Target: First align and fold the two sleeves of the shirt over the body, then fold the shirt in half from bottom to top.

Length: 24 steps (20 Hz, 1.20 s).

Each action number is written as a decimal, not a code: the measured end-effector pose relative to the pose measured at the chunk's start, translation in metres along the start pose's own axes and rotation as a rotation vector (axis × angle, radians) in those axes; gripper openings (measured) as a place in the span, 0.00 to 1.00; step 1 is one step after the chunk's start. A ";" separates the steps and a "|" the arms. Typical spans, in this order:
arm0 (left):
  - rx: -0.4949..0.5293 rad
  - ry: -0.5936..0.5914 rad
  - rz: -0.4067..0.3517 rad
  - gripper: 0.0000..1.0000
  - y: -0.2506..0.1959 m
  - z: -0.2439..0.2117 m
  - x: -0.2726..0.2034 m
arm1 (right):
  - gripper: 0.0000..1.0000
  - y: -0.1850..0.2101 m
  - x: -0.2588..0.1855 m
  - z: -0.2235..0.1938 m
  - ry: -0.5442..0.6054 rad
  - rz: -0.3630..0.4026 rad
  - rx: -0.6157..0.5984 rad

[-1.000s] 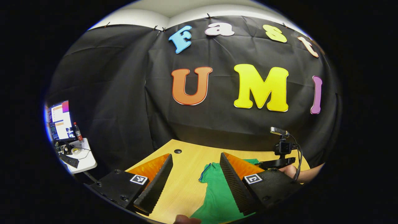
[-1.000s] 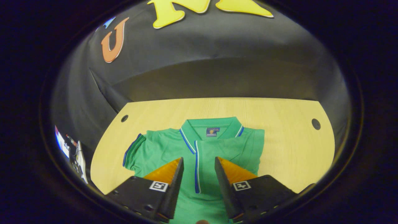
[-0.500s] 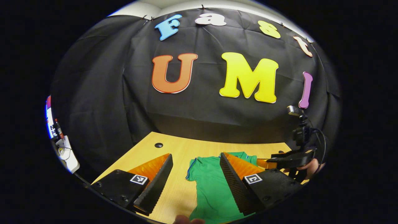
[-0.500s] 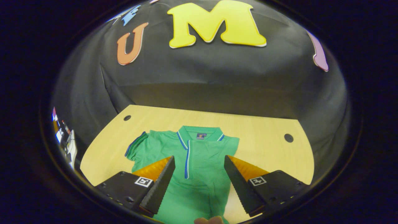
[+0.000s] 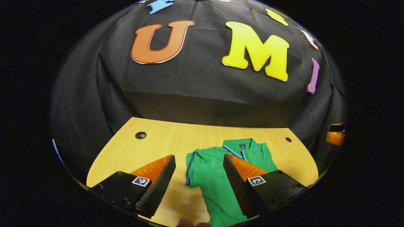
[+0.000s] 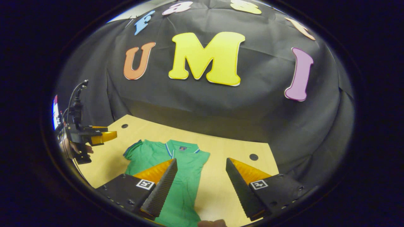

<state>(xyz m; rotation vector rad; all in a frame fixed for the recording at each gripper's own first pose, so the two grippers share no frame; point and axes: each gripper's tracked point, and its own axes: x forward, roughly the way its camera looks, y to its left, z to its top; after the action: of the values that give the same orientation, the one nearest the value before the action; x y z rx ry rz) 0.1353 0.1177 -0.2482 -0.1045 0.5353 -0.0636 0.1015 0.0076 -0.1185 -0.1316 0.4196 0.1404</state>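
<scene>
- Green polo shirt (image 5: 217,176) lies flat on the wooden table (image 5: 151,148), collar (image 5: 241,145) at the far end toward the black cloth wall, hem running off the near edge of the left gripper view.
- Its left sleeve (image 5: 193,167) sticks out to the side, blue-trimmed cuff showing; the right side looks tucked in straight, though the fisheye edge makes that hard to judge.
- Left gripper (image 5: 199,181) hangs above the near left part of the shirt, fingers spread wide, nothing between them.
- Right gripper (image 6: 200,186) is over the shirt's right edge and bare table, jaws parted and empty too.
- In the right gripper view the left gripper turns up far left, a hand (image 6: 74,148) wrapped round its handle.
- Two round holes (image 5: 140,135) mark the table's far corners.
</scene>
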 end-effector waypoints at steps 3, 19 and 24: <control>-0.001 0.065 0.005 0.96 0.016 -0.023 0.040 | 0.94 -0.004 0.001 -0.001 0.016 -0.020 0.013; -0.022 0.283 0.038 0.38 0.046 -0.106 0.107 | 0.96 -0.044 -0.018 -0.046 0.117 -0.076 0.132; -0.068 0.290 -0.002 0.07 0.036 -0.107 0.109 | 0.97 -0.057 -0.025 -0.057 0.131 -0.090 0.143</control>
<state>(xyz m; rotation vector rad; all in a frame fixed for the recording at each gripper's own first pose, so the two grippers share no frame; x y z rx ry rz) 0.1751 0.1346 -0.3986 -0.1635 0.8276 -0.0630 0.0658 -0.0598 -0.1546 -0.0184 0.5515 0.0124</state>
